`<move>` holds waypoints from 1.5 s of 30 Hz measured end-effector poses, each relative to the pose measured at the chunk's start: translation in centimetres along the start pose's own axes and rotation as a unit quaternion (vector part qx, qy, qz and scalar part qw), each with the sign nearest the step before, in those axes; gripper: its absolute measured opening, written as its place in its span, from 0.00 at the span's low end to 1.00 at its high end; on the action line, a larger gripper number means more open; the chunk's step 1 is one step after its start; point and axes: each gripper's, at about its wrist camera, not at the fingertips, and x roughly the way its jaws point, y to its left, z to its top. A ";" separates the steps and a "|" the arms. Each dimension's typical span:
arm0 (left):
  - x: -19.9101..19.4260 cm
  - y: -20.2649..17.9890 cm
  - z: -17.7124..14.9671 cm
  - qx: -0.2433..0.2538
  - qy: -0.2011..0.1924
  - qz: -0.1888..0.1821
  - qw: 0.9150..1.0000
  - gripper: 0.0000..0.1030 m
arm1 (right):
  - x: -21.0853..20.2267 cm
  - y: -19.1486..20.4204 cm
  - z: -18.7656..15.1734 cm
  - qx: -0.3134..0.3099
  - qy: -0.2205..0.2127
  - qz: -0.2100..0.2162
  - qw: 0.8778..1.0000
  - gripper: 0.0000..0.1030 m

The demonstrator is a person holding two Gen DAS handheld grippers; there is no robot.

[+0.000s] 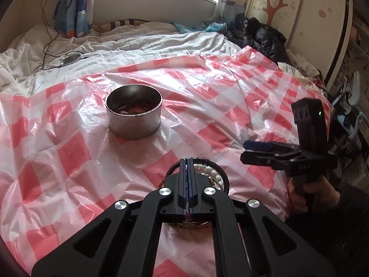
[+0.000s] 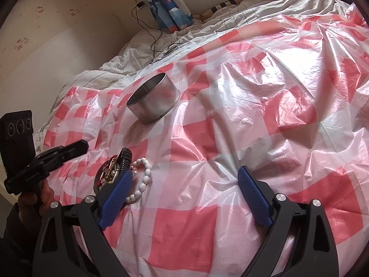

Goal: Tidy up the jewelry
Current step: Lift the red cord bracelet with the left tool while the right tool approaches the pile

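A round metal tin [image 1: 134, 113] stands on the red-and-white checked plastic sheet [image 1: 207, 87] and holds some reddish jewelry; it also shows in the right wrist view [image 2: 154, 100]. A heap of jewelry lies near me: a white bead bracelet [image 2: 141, 180], a black coiled band [image 2: 124, 158] and gold pieces [image 2: 108, 173]. My left gripper [image 1: 187, 161] is shut with nothing between its pads, hovering over the heap, whose white beads [image 1: 213, 173] show beside it. My right gripper [image 2: 184, 180] is open and empty, its left finger right of the heap.
The sheet covers a bed with a rumpled white quilt [image 1: 143, 41]. A charger cable and a dark device [image 1: 69, 58] lie on the quilt at the back left. Dark clothes [image 1: 263, 37] are piled at the back right by a wardrobe [image 1: 299, 11].
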 end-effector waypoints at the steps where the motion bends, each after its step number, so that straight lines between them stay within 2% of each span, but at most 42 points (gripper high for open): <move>1: 0.5 -0.3 -0.2 0.009 0.005 0.004 1.000 0.09 | 0.0 0.0 0.0 0.000 0.000 0.000 1.000 0.86; 3: 1.0 -0.6 -0.6 0.020 0.007 0.013 1.000 0.31 | 0.0 0.1 0.0 -0.001 0.000 0.001 1.000 0.87; 4: 1.2 -0.7 -0.7 0.022 0.004 0.018 1.000 0.35 | 0.0 0.1 0.0 -0.002 0.001 0.001 1.000 0.87; 5: 1.3 -0.6 -0.8 0.020 0.000 0.021 1.000 0.39 | 0.1 0.2 0.0 -0.002 0.001 0.001 1.000 0.88; 8: 1.7 -0.2 -0.8 0.014 0.000 0.021 1.000 0.39 | 0.1 0.3 -0.1 -0.002 0.001 0.002 1.000 0.88; 9: 1.9 -0.1 -0.8 0.016 0.002 0.023 1.000 0.37 | 0.1 0.4 -0.1 -0.002 0.001 0.002 1.000 0.88; 10: 2.1 -0.2 -0.8 0.018 0.004 0.026 0.999 0.32 | 0.1 0.4 -0.1 -0.003 0.001 0.002 1.000 0.89; 11: 2.3 -0.2 -0.9 0.021 0.008 0.030 0.999 0.14 | 0.1 0.4 -0.1 -0.003 0.001 0.002 1.000 0.89; 12: 2.6 -0.2 -0.9 0.024 0.013 0.040 0.999 0.02 | 0.1 0.4 -0.1 -0.002 0.001 0.002 1.000 0.89; 16: 2.5 -0.5 -1.1 0.033 0.013 0.059 0.998 0.00 | 0.1 0.4 -0.1 -0.002 0.001 0.003 1.000 0.89; 21: -0.4 1.2 -0.9 -0.031 -0.025 0.023 0.999 0.00 | 0.1 0.4 0.0 -0.002 0.001 0.003 1.000 0.89; 25: -3.9 2.5 -0.5 -0.075 -0.066 -0.009 0.995 0.00 | 0.1 0.3 -0.1 -0.002 0.001 0.002 1.000 0.89; 29: -6.3 3.3 -0.2 -0.096 -0.096 -0.017 0.991 0.00 | 0.1 0.5 -0.1 -0.003 0.002 0.000 1.000 0.89; 33: -7.7 4.0 -0.5 -0.113 -0.111 -0.004 0.987 0.00 | -1.0 0.8 0.0 -0.003 -0.020 -0.005 1.000 0.89; 35: -8.1 4.5 -0.9 -0.133 -0.115 0.008 0.984 0.00 | -2.4 2.2 0.1 -0.033 -0.038 0.010 0.999 0.89; 37: -8.4 4.8 -1.3 -0.153 -0.120 0.014 0.981 0.00 | -3.3 4.4 0.5 -0.077 -0.034 0.030 0.996 0.89; 40: -8.6 4.8 -1.4 -0.180 -0.130 0.017 0.975 0.00 | -3.2 8.2 1.0 -0.138 0.003 0.057 0.989 0.89; 42: -8.5 4.7 -1.3 -0.195 -0.134 0.014 0.972 0.00 | -2.3 10.3 1.0 -0.167 0.029 0.061 0.984 0.89; 45: -8.0 4.2 -1.3 -0.199 -0.134 0.007 0.971 0.00 | -0.9 12.9 1.0 -0.202 0.054 0.060 0.976 0.88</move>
